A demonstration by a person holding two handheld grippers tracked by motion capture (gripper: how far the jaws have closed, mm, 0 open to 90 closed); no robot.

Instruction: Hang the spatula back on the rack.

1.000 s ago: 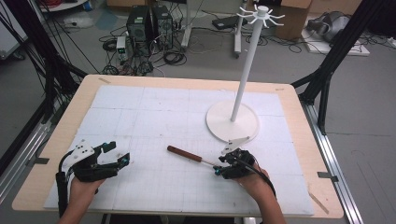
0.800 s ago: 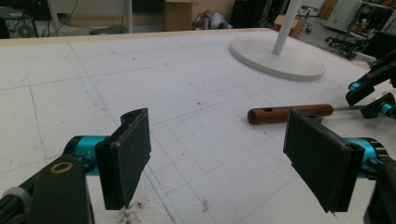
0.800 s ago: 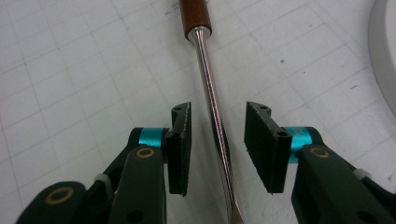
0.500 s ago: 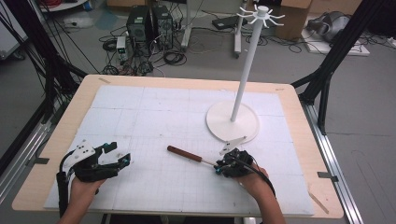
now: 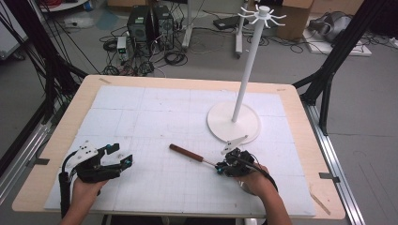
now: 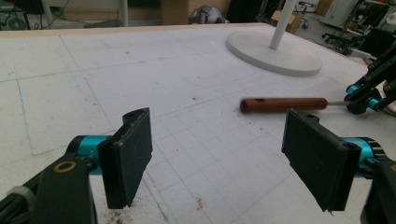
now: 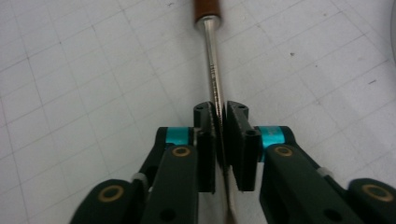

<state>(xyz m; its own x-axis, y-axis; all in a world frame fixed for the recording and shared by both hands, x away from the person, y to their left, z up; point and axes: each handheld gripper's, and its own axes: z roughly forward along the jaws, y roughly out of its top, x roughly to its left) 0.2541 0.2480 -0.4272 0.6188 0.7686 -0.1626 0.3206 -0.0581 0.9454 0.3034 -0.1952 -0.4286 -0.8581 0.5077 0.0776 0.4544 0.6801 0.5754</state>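
A tool with a brown wooden handle (image 5: 180, 151) and a thin metal shaft (image 7: 212, 60) lies flat on the white gridded mat (image 5: 155, 117), right of centre. My right gripper (image 5: 219, 168) sits at the shaft's bare end. Its jaws have just been closing and now pinch the shaft (image 7: 219, 116). My left gripper (image 5: 119, 155) rests near the mat's front left, open, with nothing between its pads (image 6: 219, 168). From the left gripper view the handle (image 6: 285, 104) lies ahead to the right, with the right gripper (image 6: 369, 95) at its far end.
A white stand with a round base (image 5: 233, 123), a tall pole (image 5: 248, 65) and hooks at the top rises behind the right gripper. The wooden table edge (image 5: 56, 140) frames the mat. Cables and equipment lie on the floor beyond.
The right gripper's jaws have closed onto the tool's metal shaft. Both hands and the tool have stayed in place.
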